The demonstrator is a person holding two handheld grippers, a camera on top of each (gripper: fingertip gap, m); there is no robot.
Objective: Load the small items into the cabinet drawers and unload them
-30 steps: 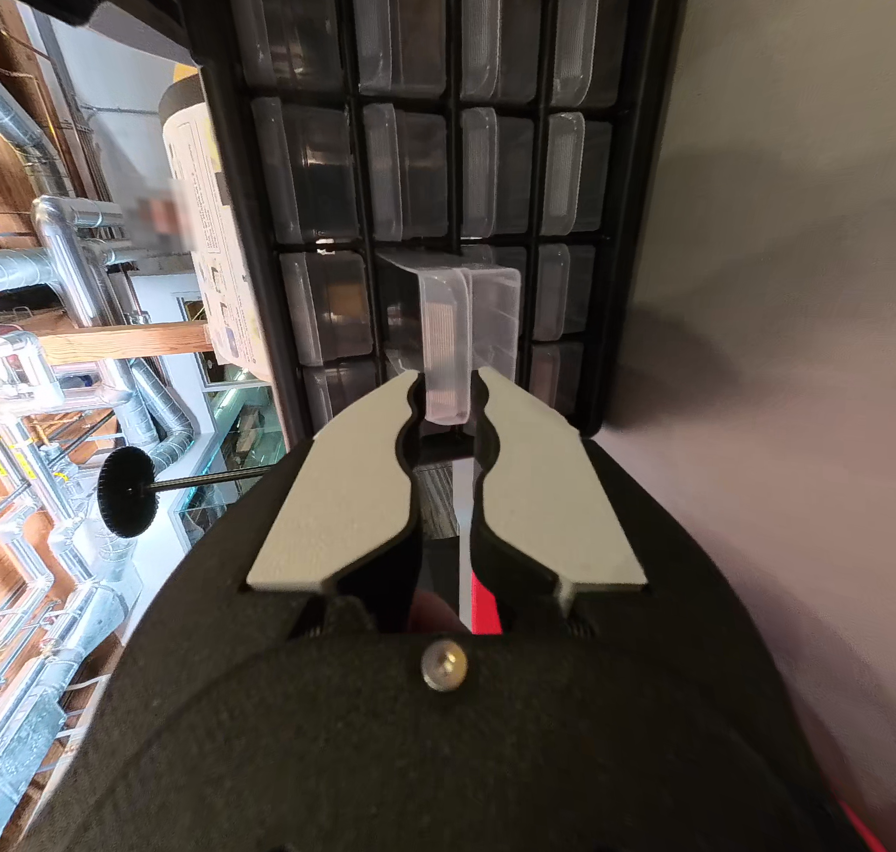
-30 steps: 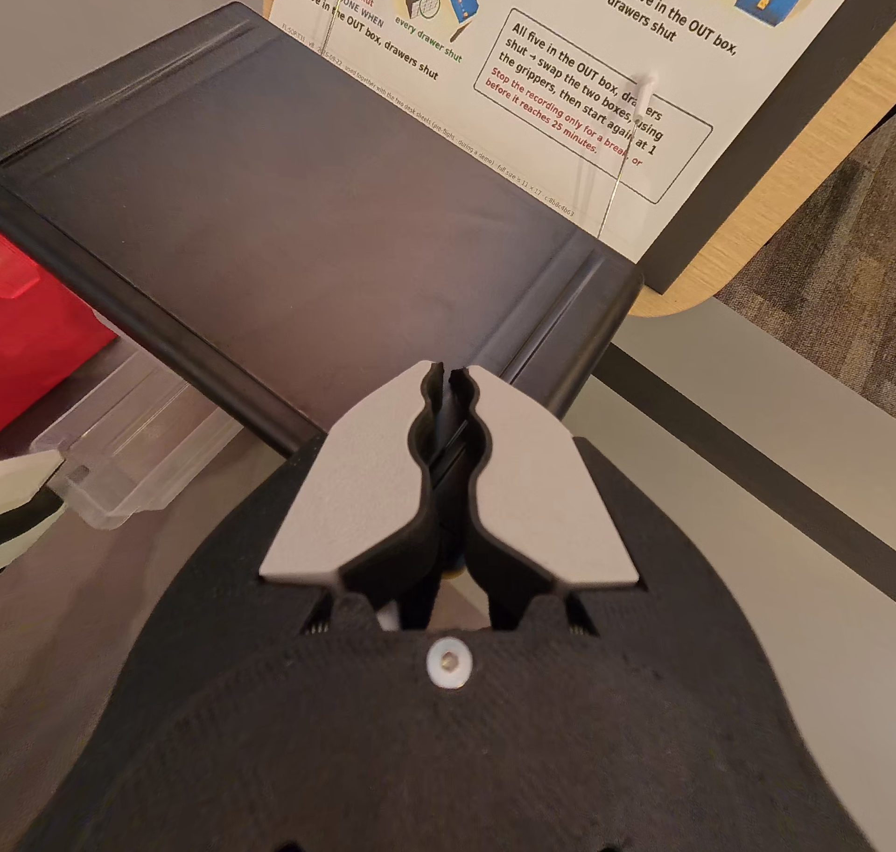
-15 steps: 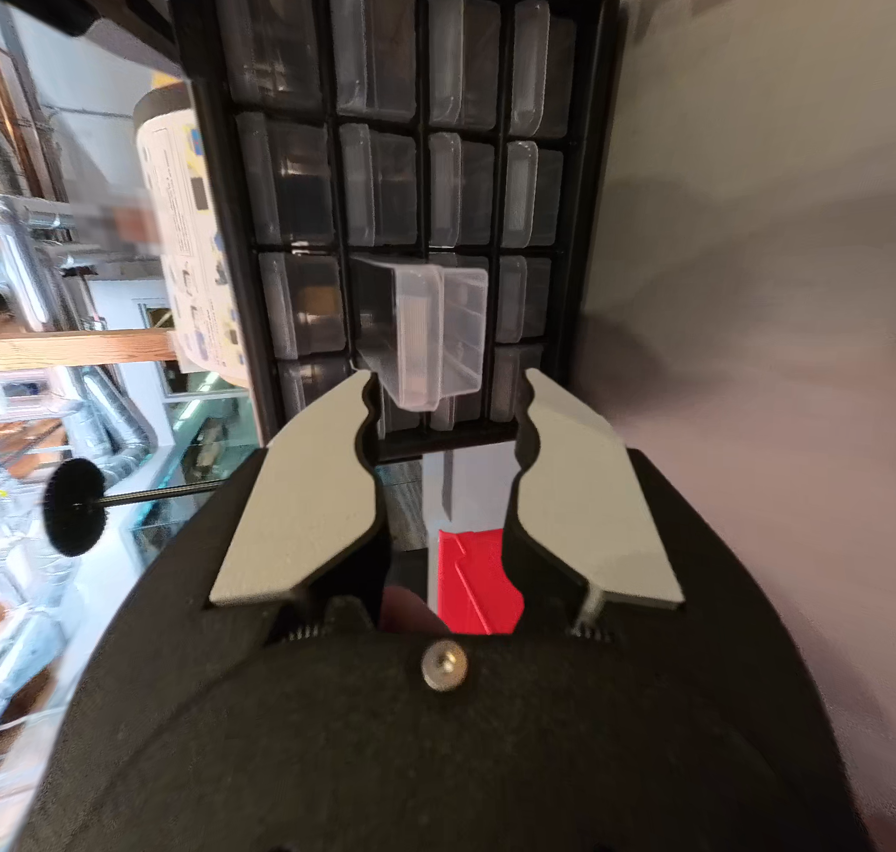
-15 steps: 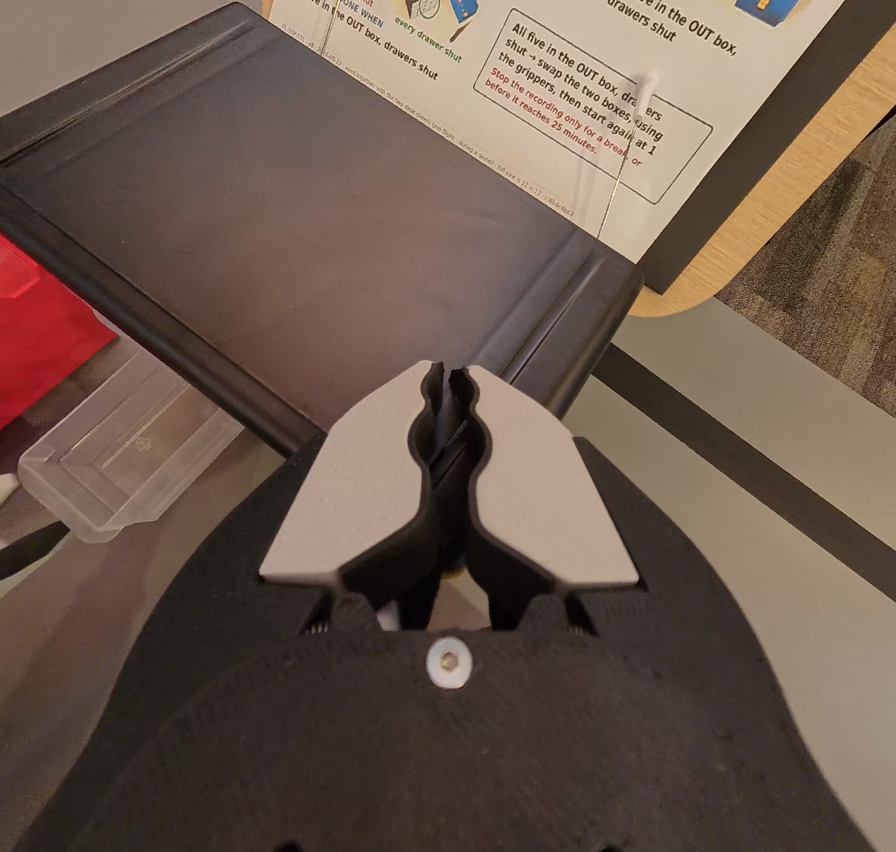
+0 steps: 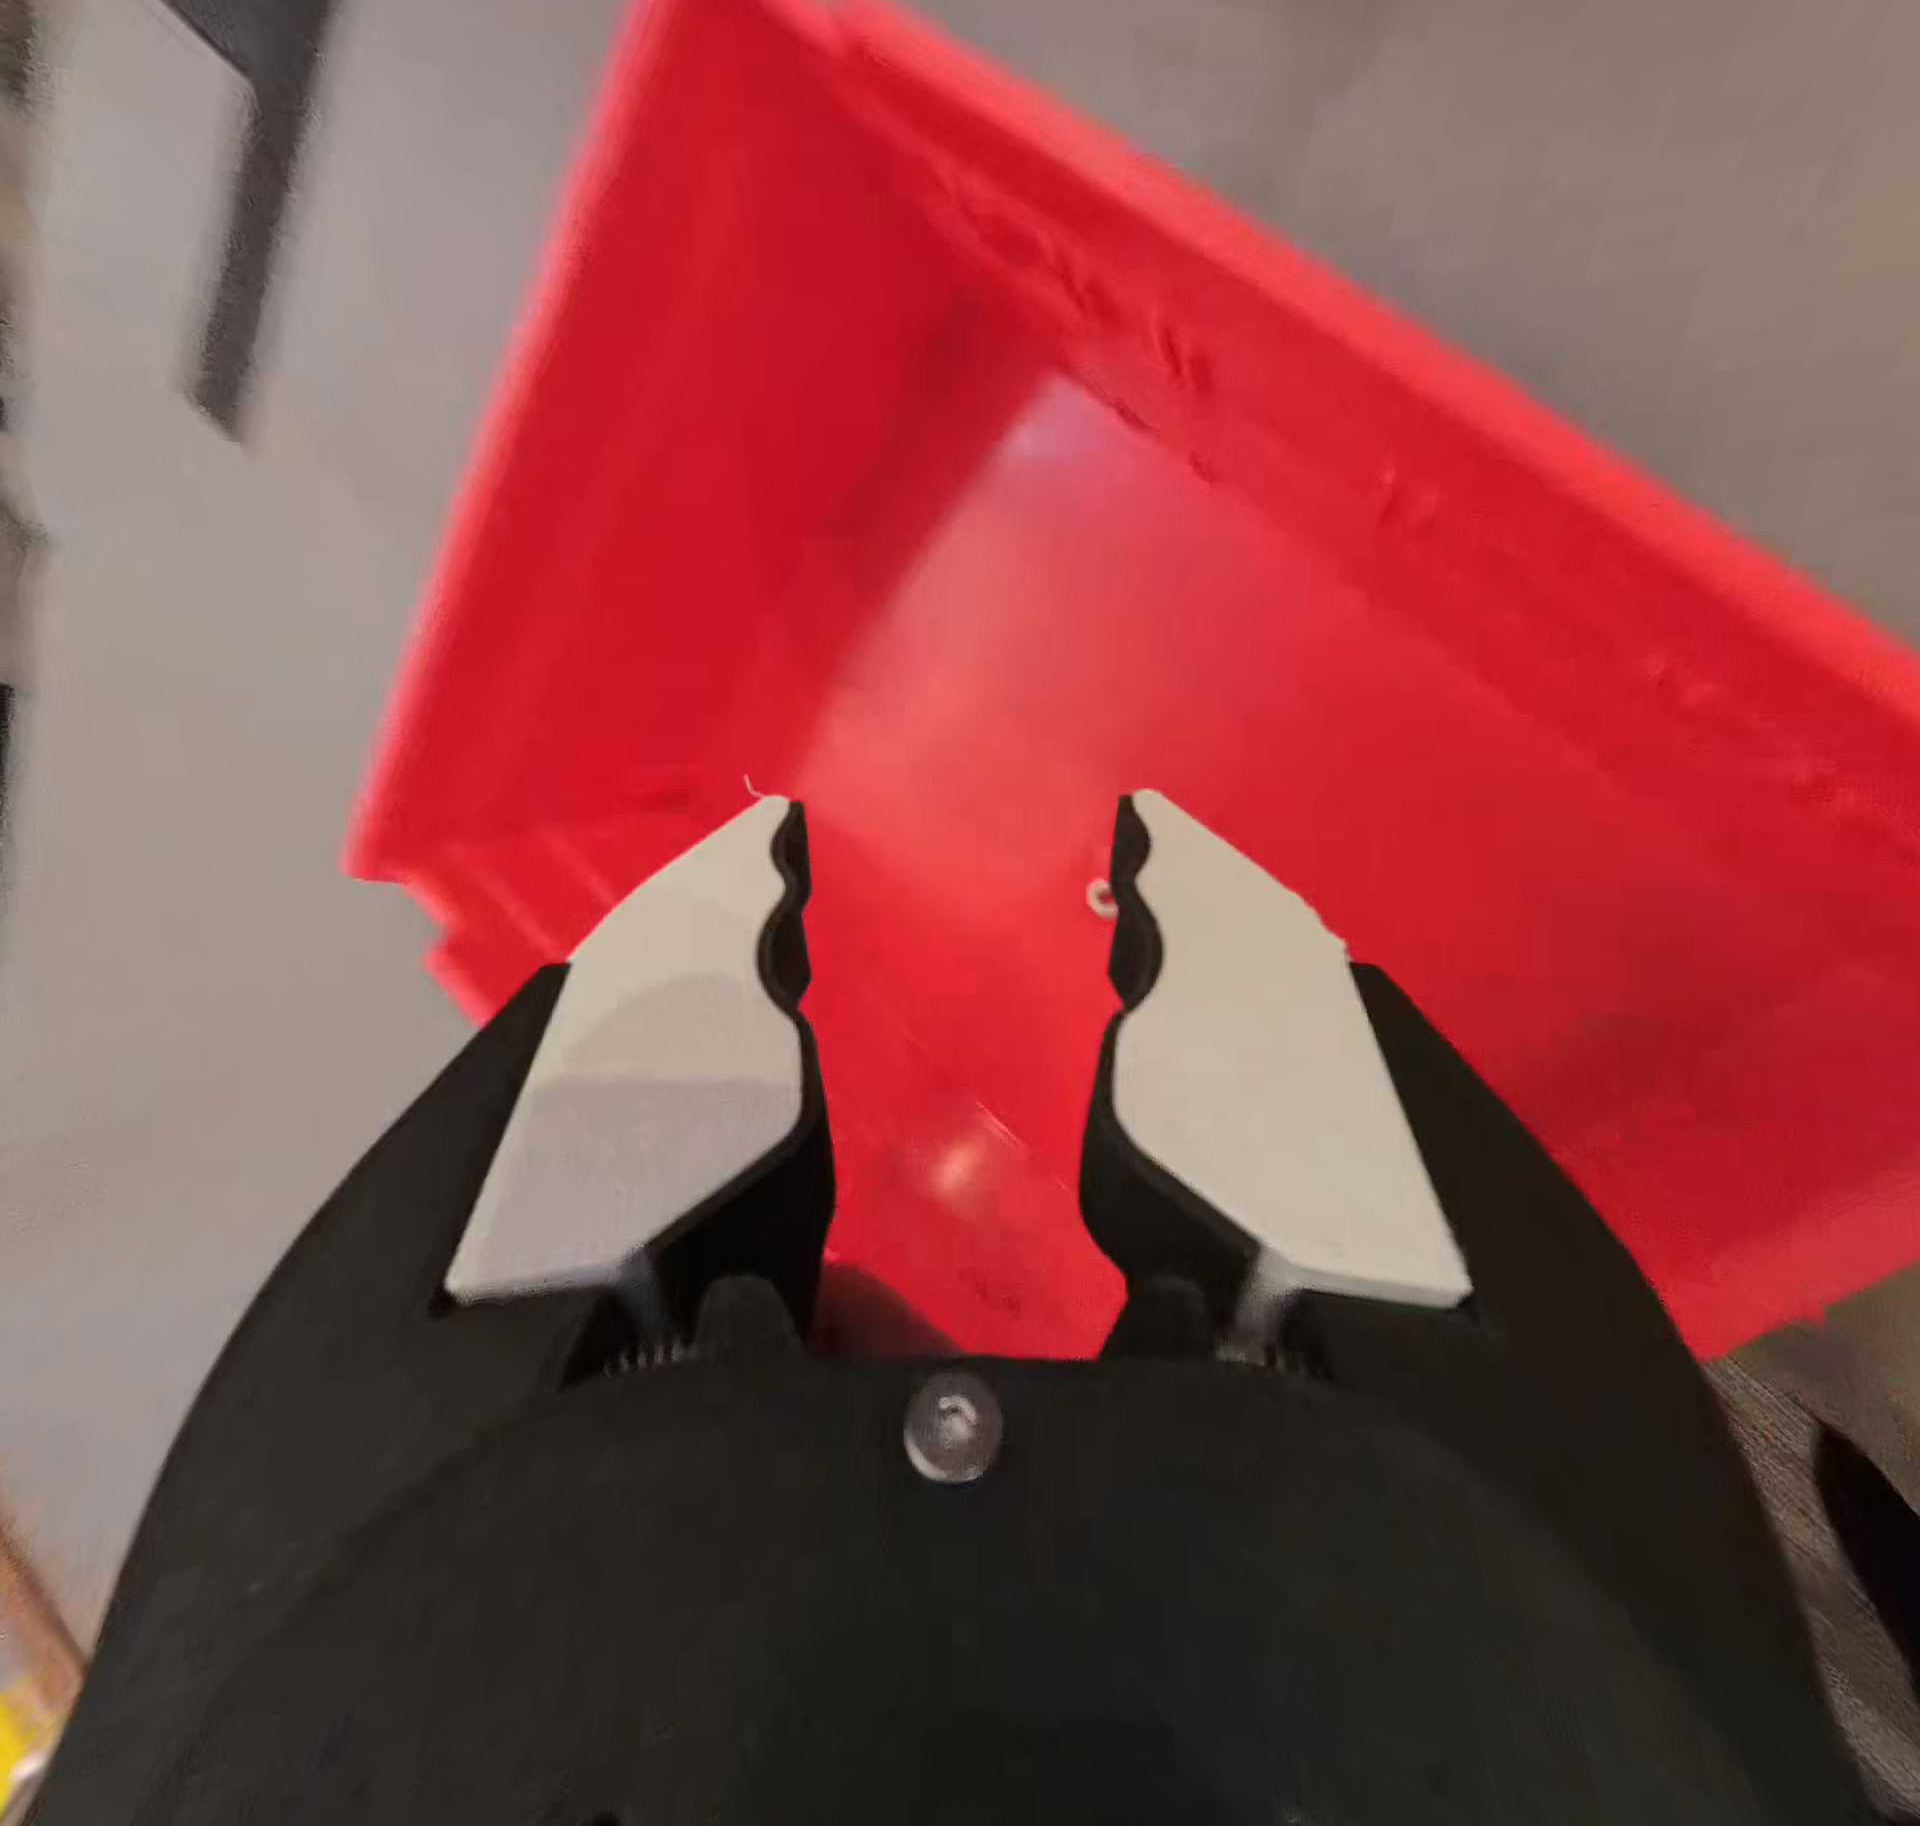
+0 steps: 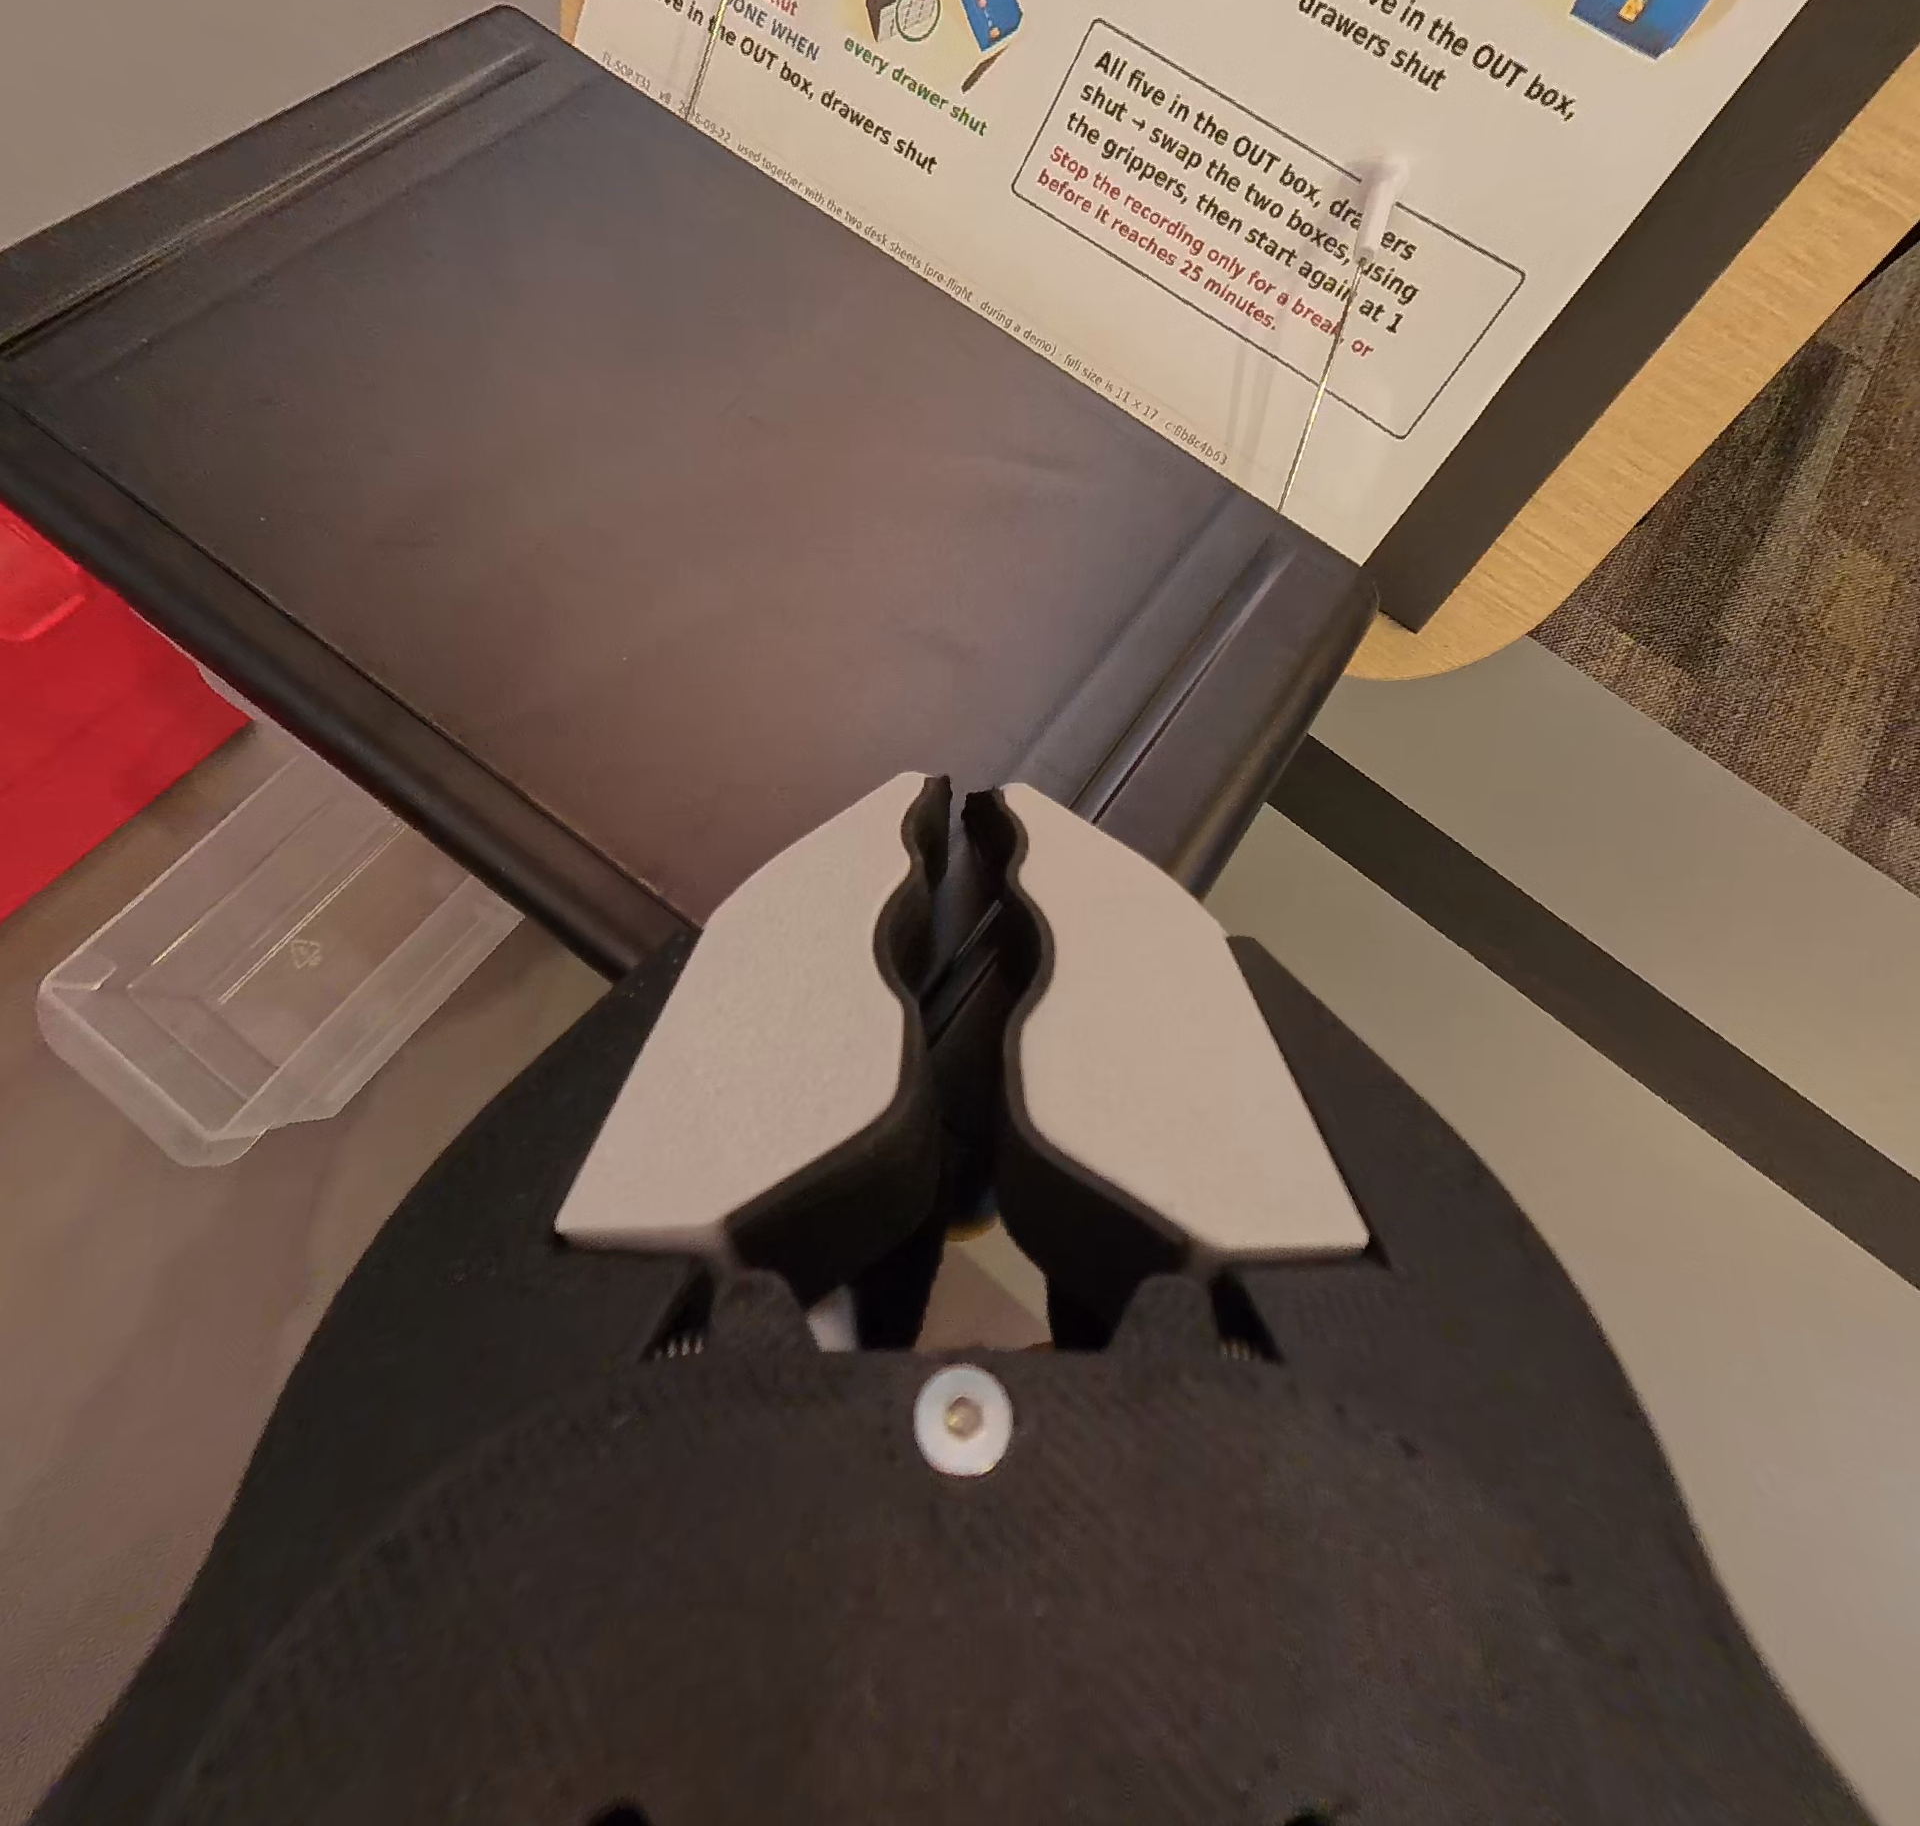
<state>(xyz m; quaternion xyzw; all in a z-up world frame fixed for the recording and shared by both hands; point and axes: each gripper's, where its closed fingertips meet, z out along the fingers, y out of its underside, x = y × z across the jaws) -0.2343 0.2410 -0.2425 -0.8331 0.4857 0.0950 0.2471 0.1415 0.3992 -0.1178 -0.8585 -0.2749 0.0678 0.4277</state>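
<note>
My left gripper [image 5: 958, 810] is open and empty, pointing down into a red bin [image 5: 1351, 633]; the view is blurred. A tiny pale thing [image 5: 1101, 893] shows on the bin floor by the right fingertip. In the right wrist view the black cabinet's top [image 6: 675, 488] fills the middle. A clear drawer [image 6: 260, 987] stands pulled out from its front and looks empty. My right gripper [image 6: 956, 789] is shut over the cabinet's front top rim; whether it touches the rim I cannot tell. The red bin [image 6: 94, 706] shows at the left edge.
A printed instruction sheet [image 6: 1143, 114] stands on a board behind the cabinet. The grey table [image 6: 1558, 945] with a dark seam runs to the right, with carpet floor [image 6: 1766, 581] beyond its edge. The gap from one gripper's tips to the other's is roughly 45 centimetres.
My left gripper let go of the clear drawer's handle, opened, and swung away from the cabinet front to over the red bin. The drawer stays pulled out. The right gripper has not moved.
</note>
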